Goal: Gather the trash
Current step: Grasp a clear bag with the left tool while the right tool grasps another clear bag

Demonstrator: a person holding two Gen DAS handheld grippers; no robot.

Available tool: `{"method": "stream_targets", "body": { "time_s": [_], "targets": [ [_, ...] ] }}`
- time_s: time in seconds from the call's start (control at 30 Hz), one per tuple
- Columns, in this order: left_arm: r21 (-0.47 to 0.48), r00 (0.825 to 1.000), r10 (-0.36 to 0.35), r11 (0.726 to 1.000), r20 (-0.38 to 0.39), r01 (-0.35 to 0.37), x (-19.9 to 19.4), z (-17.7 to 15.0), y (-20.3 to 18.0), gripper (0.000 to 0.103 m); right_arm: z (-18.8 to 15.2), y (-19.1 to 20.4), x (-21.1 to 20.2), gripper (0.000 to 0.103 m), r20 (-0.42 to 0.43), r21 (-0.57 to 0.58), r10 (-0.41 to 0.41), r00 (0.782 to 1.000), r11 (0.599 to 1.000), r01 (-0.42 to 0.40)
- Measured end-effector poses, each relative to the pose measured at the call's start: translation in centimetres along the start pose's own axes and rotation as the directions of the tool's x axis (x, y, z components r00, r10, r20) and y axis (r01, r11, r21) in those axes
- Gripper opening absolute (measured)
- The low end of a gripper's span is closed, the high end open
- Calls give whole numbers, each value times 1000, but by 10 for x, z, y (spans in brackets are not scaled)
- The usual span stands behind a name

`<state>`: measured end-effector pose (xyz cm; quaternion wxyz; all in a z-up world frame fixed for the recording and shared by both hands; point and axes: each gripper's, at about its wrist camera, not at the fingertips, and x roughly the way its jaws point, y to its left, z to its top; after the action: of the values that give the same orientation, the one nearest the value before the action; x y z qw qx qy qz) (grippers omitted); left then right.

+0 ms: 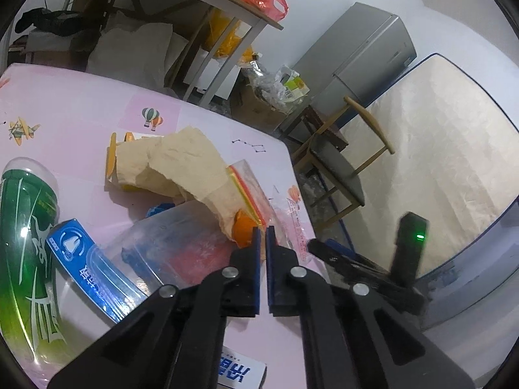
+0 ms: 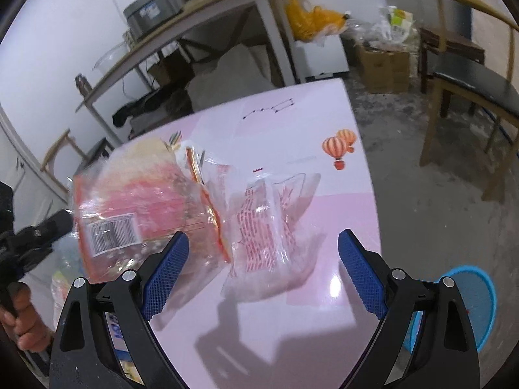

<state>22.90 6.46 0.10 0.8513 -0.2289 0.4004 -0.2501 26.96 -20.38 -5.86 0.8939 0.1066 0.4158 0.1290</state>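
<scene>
Left gripper [image 1: 263, 230] jaws pressed together at the edge of a clear zip bag [image 1: 249, 181]; whether they pinch the film can't be told. Right gripper [image 2: 263, 259] jaws wide apart, nothing between the pads, over a crumpled clear wrapper [image 2: 269, 214] on the pink surface [image 2: 324, 308]. Torn beige paper [image 1: 181, 162] lies behind the bag, a green bottle [image 1: 26, 243] at the left. Blue basket [image 2: 473, 304] on the floor.

Crumpled tan paper [image 1: 181, 165] on the pink table [image 1: 74, 110], clear plastic zip bag [image 1: 256, 188] just right of it, green bottle [image 1: 26, 243] far left, dark-seated wooden chair [image 1: 337, 168] beyond the table's edge.
</scene>
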Motion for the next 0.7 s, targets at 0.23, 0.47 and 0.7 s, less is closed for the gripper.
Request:
{"method": "stream_targets", "body": {
  "time_s": [0.23,0.47,0.7],
  "targets": [
    [11,997,-61,998,39,60,-16,-3,-7,0,-2,9,16,69,-70,-83,-54,996,995,48],
    [36,991,-108,994,76,106,-29,-5,-14,0,-13,18,21,48,-95,-170,-139,986,978,121],
    [59,985,-144,989,94,139,-38,-8,-20,0,-18,22,16,32,-87,-198,-179,980,967,159]
  ]
}}
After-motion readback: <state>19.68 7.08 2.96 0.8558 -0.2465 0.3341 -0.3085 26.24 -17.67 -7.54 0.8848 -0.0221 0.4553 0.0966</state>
